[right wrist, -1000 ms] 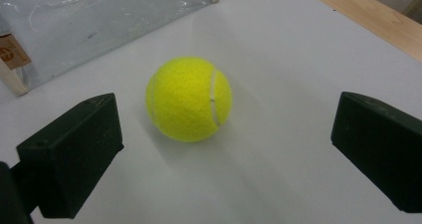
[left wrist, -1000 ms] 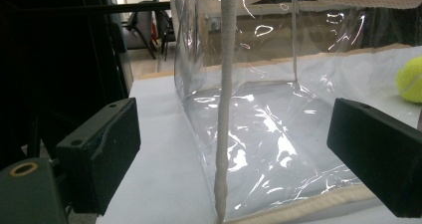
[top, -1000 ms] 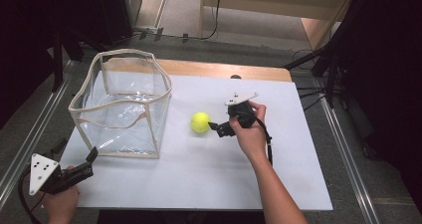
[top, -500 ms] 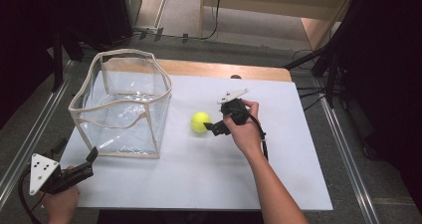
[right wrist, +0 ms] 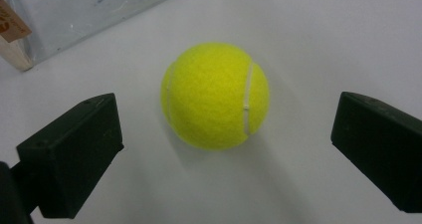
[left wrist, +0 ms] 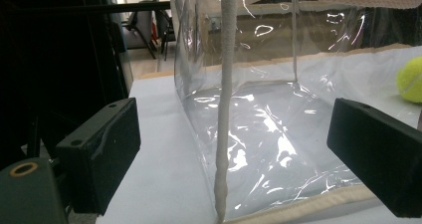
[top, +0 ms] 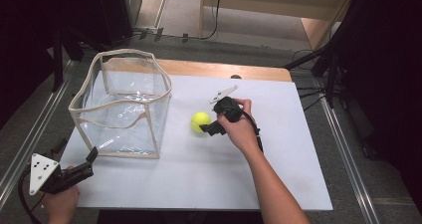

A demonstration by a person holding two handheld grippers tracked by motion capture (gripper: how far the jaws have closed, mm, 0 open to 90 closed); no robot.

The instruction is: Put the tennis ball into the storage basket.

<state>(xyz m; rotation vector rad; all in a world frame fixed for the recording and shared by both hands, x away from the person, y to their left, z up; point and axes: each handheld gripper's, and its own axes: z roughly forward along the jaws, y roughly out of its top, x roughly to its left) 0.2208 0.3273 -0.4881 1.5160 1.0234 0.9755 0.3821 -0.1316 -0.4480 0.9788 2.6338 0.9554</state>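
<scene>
A tennis ball sits on the white worktop between the right gripper's spread fingers, untouched; the left gripper's fingers gape before a clear plastic bin.

Both handheld tools are black. The left gripper carries a pale grey three-cornered plate on top, dotted with small dark holes, and a black cable loops off behind it. Up close, its jaws are chunky matte black blocks, each with a small round recessed screw near the corner, and a brass-coloured ring sits in the dark body below. The right gripper has the same blocky black jaws, a grey plate seen edge-on, and a black cable along the wrist. The person's forearms are bare, no sleeves showing.
</scene>
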